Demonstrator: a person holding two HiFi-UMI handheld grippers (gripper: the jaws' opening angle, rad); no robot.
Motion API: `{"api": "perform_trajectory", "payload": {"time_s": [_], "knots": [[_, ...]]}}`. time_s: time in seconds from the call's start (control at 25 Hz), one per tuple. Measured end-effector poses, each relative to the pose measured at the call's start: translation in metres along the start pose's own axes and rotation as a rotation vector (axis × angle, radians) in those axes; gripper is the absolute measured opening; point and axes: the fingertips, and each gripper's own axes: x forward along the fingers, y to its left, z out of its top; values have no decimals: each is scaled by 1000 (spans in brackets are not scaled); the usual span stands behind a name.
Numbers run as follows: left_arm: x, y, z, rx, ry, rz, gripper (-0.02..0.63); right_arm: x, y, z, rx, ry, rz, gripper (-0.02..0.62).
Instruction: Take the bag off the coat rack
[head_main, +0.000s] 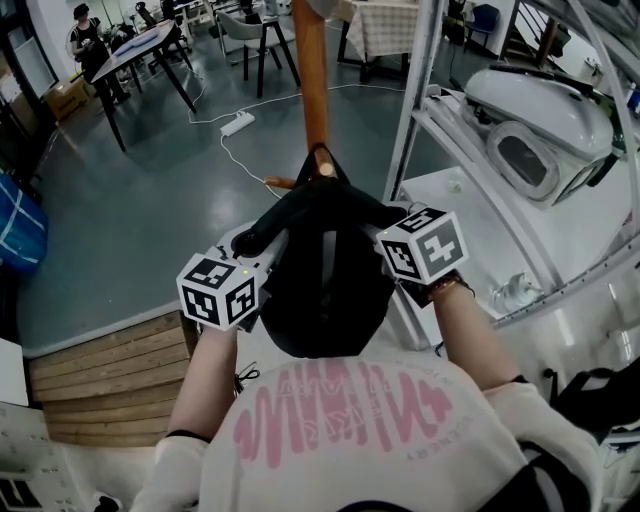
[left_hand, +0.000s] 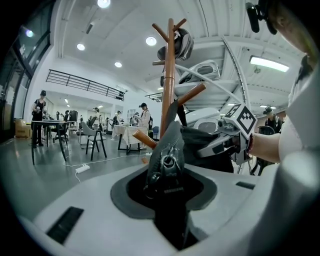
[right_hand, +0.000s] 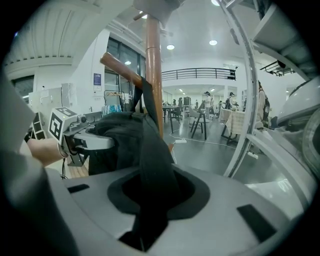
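A black bag (head_main: 325, 290) hangs against the wooden coat rack (head_main: 312, 80), between my two grippers. Its strap (right_hand: 150, 155) runs up to a slanted peg (right_hand: 120, 67) on the pole (right_hand: 153, 65). My left gripper (head_main: 252, 240) is shut on the bag's zippered edge (left_hand: 167, 145); the zip pull sits between its jaws (left_hand: 167, 175). On the other side, my right gripper (head_main: 388, 236) is shut on the strap, which fills its jaws (right_hand: 150, 195). Each gripper shows in the other's view: the right (left_hand: 220, 142), the left (right_hand: 82, 140).
A white metal frame (head_main: 420, 100) stands close on the right, with a white appliance (head_main: 530, 130) behind it. A power strip (head_main: 238, 123) and its cable lie on the grey floor. Wooden decking (head_main: 100, 370) is below left. Tables, chairs and a person (head_main: 88, 35) are far off.
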Motion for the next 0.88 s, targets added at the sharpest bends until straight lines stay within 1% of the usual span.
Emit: {"api": "perform_trajectory", "payload": {"time_s": [0.24,0.88], "knots": [[0,0,0,-17,-4,14,109,0,1,1,0,5,-7,78],[-6,-7,4,-36,-16,21,109,-9,5,3,-16,-2,-16,77]]}}
